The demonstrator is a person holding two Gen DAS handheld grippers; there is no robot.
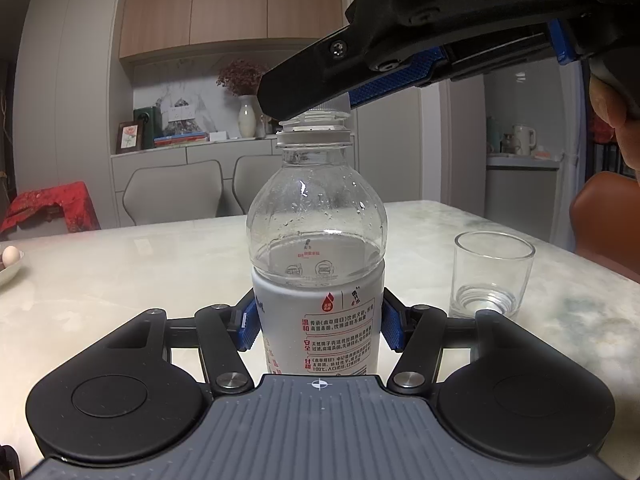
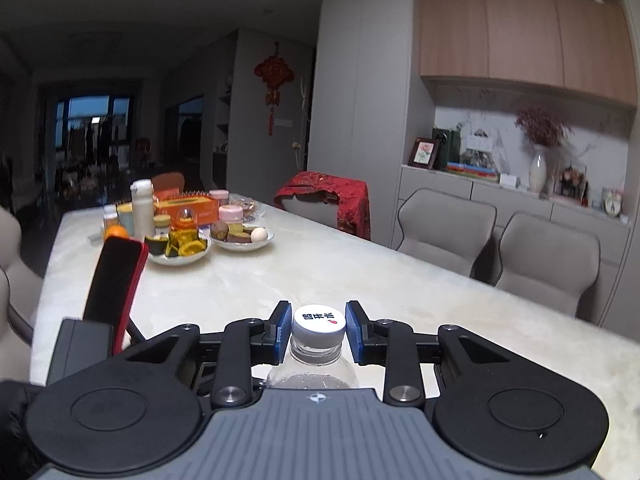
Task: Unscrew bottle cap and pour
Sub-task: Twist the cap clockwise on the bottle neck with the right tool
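Observation:
A clear water bottle (image 1: 316, 208) with a white label stands upright on the marble table (image 1: 140, 272), about half full. My left gripper (image 1: 320, 320) is shut on it, with the blue pads pressing both sides of the label. My right gripper (image 1: 316, 96) reaches in from the upper right and is shut on the white cap (image 1: 335, 103). The cap sits raised, and the neck threads show bare beneath it. In the right wrist view the cap (image 2: 319, 322) sits between the blue pads of my right gripper (image 2: 319, 326), above the bottle's shoulder (image 2: 312, 376). An empty glass (image 1: 492, 276) stands to the bottle's right.
A person's hand (image 1: 612, 120) holds the right gripper's handle. Bowls of food (image 2: 180, 248), a plate with an egg (image 2: 242, 238) and jars crowd the table's far end. A red phone on a stand (image 2: 116, 276) stands near the left. Chairs (image 2: 444, 232) line the far side.

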